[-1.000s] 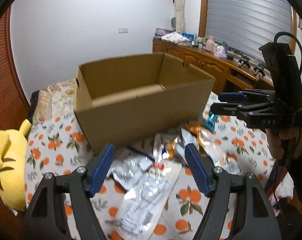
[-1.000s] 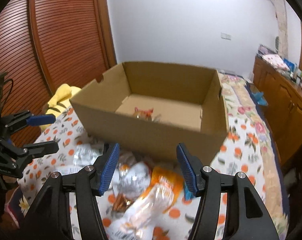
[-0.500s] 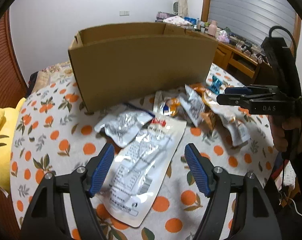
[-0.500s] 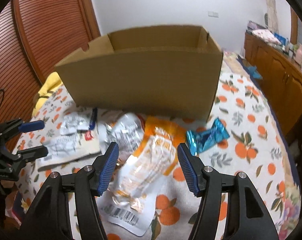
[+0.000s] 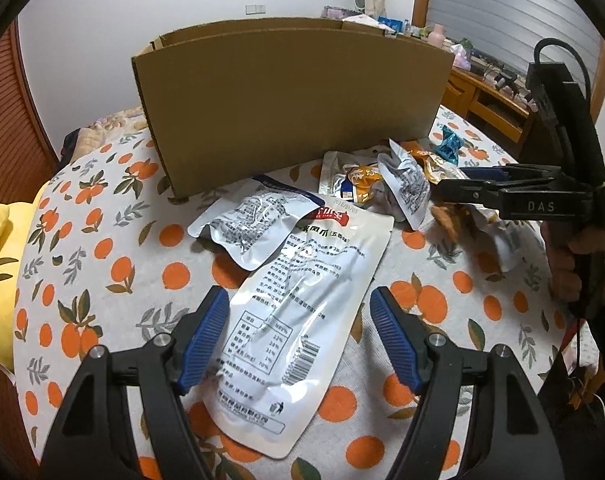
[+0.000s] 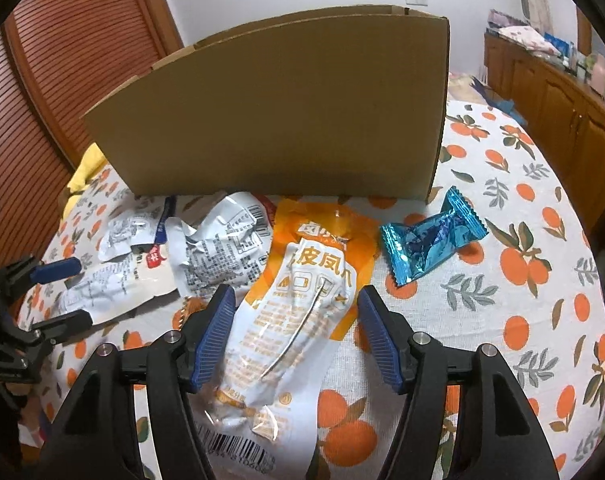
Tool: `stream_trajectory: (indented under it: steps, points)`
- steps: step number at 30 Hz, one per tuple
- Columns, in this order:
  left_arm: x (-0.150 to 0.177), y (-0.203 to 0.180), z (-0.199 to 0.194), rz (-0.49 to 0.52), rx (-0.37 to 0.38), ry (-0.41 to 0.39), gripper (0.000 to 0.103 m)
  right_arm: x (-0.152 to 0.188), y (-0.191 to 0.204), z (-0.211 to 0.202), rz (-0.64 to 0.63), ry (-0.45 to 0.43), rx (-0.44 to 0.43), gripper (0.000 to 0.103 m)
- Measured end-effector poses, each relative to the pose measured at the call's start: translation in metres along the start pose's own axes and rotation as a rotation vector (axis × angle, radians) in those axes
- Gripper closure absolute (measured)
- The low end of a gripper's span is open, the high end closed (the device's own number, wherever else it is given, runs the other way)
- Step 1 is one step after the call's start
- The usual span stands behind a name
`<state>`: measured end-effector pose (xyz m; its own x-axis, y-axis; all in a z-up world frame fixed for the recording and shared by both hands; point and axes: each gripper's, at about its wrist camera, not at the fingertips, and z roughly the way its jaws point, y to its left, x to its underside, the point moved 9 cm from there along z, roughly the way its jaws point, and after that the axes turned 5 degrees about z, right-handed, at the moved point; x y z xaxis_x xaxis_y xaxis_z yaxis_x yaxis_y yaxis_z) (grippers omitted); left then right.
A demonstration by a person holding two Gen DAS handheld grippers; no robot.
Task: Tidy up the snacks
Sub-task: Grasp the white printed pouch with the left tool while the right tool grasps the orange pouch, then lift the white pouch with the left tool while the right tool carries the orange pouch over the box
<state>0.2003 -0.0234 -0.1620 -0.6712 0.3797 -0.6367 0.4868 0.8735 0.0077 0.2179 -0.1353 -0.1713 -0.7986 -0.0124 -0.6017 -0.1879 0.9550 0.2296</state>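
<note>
On the left, the left gripper (image 5: pixel 298 332) stands open and empty over the big white pouch (image 5: pixel 302 316), which lies between its blue pads untouched, long axis running from 7 o'clock up to 1 o'clock toward the cardboard box (image 5: pixel 290 100) at 12. To the right, the right gripper (image 6: pixel 296 330) has just been opening its jaws and straddles the orange pouch (image 6: pixel 302 292), whose length runs from 6 to 12 o'clock, pads clear of it. Each hand is nearest its own pouch; the blue candy (image 6: pixel 430 236) lies at 2 o'clock of the right gripper.
</note>
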Motion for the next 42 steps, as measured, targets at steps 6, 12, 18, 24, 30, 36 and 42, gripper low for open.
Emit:
stream_trajectory:
  steps: [6, 12, 18, 24, 30, 36, 42]
  points:
    - [-0.001, -0.002, 0.012, 0.042, -0.031, 0.035, 0.028, 0.001, 0.002, 0.002, -0.043, -0.017, 0.035, 0.035]
    - [0.000, 0.000, 0.024, 0.036, -0.006, 0.065, 0.021, 0.002, 0.004, 0.004, -0.044, -0.018, 0.037, 0.034]
    - [-0.003, -0.001, 0.024, 0.042, 0.001, 0.074, 0.024, 0.002, 0.001, 0.005, -0.060, -0.016, 0.058, 0.034]
    - [0.003, -0.008, 0.016, 0.070, 0.022, 0.077, 0.044, 0.002, 0.007, 0.008, -0.073, -0.014, 0.073, 0.034]
    - [0.009, -0.013, 0.007, 0.056, 0.046, 0.056, 0.055, 0.002, 0.005, 0.008, -0.073, -0.014, 0.074, 0.034]
    - [0.009, -0.021, -0.006, 0.038, 0.046, 0.006, 0.054, 0.002, 0.005, 0.009, -0.074, -0.014, 0.074, 0.034]
    - [0.001, -0.033, -0.026, 0.037, 0.053, -0.051, 0.054, 0.002, 0.005, 0.009, -0.075, -0.014, 0.075, 0.034]
